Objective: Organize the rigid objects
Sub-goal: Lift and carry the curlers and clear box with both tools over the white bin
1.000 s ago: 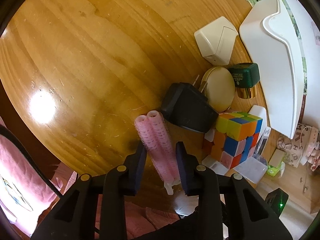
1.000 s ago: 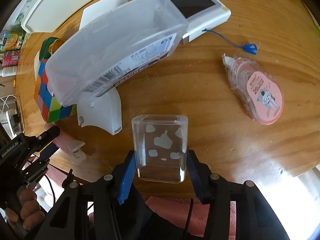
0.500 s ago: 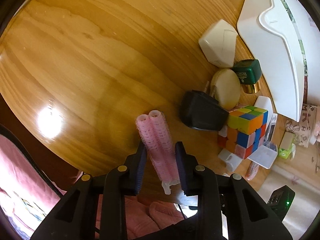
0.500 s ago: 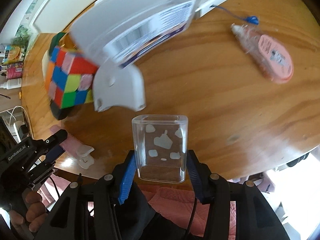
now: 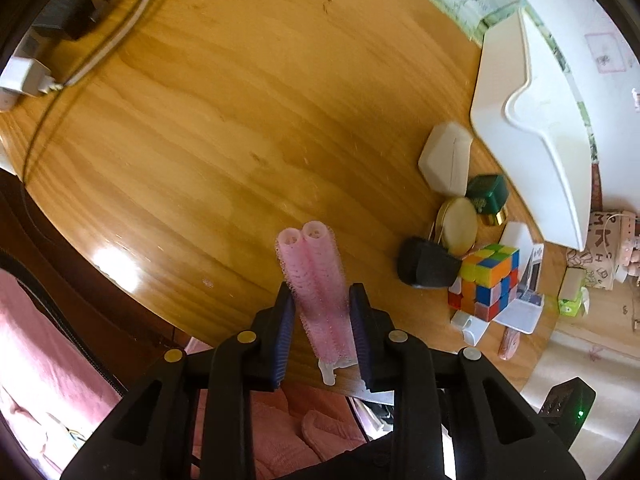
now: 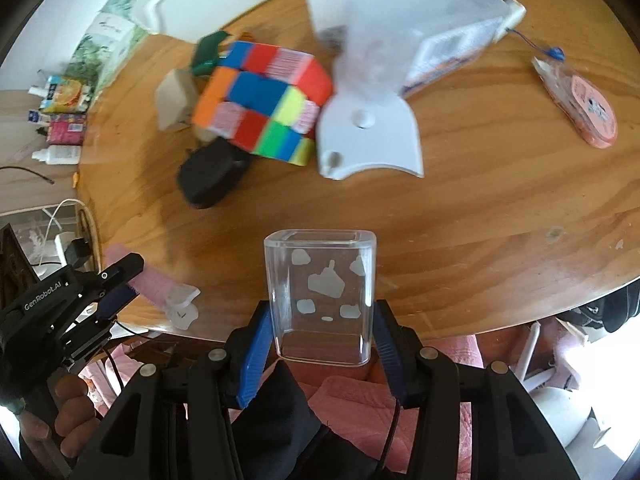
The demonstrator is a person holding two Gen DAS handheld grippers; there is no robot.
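My left gripper (image 5: 322,332) is shut on a pair of pink hair rollers (image 5: 316,284) with a white clip end, held above the near edge of the round wooden table (image 5: 224,112). My right gripper (image 6: 322,344) is shut on a clear plastic box (image 6: 322,296) with white shapes printed on it, held over the table's near edge. The left gripper with the rollers also shows at the left of the right wrist view (image 6: 116,284). A colour cube (image 6: 264,102) sits mid-table among other items.
Near the cube (image 5: 490,280) lie a black block (image 5: 426,266), a round gold tin (image 5: 460,226), a green box (image 5: 488,194), a white angular box (image 5: 446,158) and a white tray (image 5: 532,120). A white stand (image 6: 370,136), a clear tub (image 6: 416,40) and pink tape dispenser (image 6: 588,108) lie right. Chargers and cable (image 5: 60,40) sit far left.
Both grippers have pulled back and risen from the table with their objects still held. The left view has swung left, bringing the chargers into sight. The right view has shifted so the cube sits centre.
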